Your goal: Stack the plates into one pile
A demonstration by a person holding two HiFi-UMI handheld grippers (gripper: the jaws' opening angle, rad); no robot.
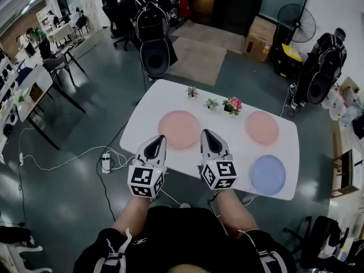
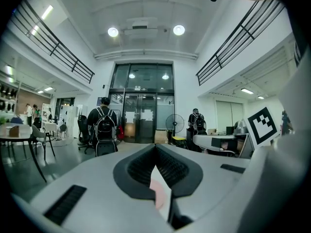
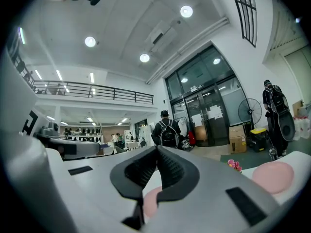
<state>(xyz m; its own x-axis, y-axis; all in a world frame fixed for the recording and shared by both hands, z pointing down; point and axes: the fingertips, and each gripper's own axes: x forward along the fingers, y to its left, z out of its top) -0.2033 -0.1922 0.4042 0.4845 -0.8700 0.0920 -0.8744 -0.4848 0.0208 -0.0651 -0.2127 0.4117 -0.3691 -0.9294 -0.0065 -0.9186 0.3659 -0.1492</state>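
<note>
White table (image 1: 148, 115): rounded corners, set on a grey floor, seen from above in the head view.

Person with a backpack (image 1: 149, 16): beyond the far edge of the table, back turned; also seen ahead in the left gripper view (image 2: 104, 130).

Large pink plate (image 1: 179, 129): flat on the table, left of centre, just ahead of both gripper tips and between them. Seen as a pink patch below the jaws in the right gripper view (image 3: 150, 203).

Blue plate (image 1: 267, 174): flat at the near right corner of the table, apart from the other plates.

Small pink plate (image 1: 262, 127): flat on the right part of the table, behind the blue plate, near it but not touching. No plate on top of another.

Left gripper (image 1: 161, 139): over the near table edge, pointing level; jaws together at the tip (image 2: 155, 147), nothing between them.

Right gripper (image 1: 205, 133): beside the left gripper, same attitude; jaws closed tip to tip (image 3: 156, 148), empty.

Three small potted plants (image 1: 212, 103): in a row near the far edge, the right one with pink flowers.

Power strip (image 1: 106, 162): on the floor, left of the table.
</note>
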